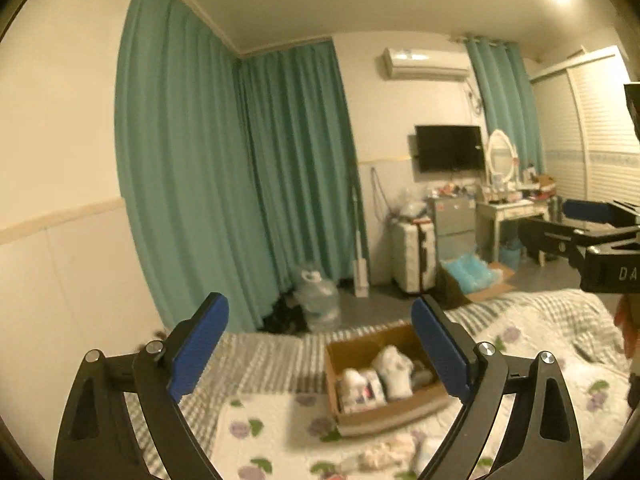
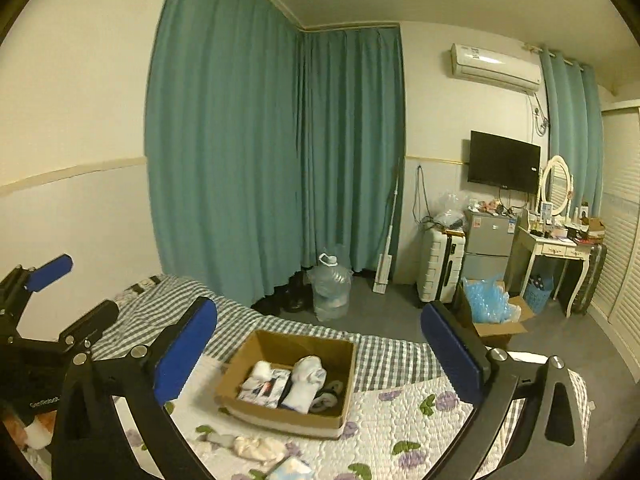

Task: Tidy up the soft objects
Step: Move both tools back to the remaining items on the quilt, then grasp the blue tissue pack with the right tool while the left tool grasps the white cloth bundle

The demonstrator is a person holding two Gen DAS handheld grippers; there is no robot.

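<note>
An open cardboard box [image 1: 400, 414] [image 2: 260, 344] sits on the bed and holds folded white socks [image 1: 394, 370] [image 2: 306, 380] and other small folded items. Loose soft items lie on the quilt in front of it: a cream bundle [image 2: 256, 446], blurred in the left wrist view [image 1: 384, 454], and a pale blue-white piece [image 2: 294, 470]. My left gripper [image 1: 320, 354] is open and empty, raised above the bed before the box; it also shows at the left of the right wrist view [image 2: 76, 292]. My right gripper [image 2: 318, 356] is open and empty above the box; it also shows at the right of the left wrist view [image 1: 568, 216].
The bed has a floral quilt [image 2: 400, 420] over a checked sheet [image 2: 384, 354]. Beyond it are teal curtains [image 2: 260, 160], a water jug [image 2: 331, 288], a white suitcase [image 2: 440, 264], a small fridge [image 2: 488, 240], a dressing table [image 2: 560, 248] and a floor box with blue plastic [image 2: 490, 306].
</note>
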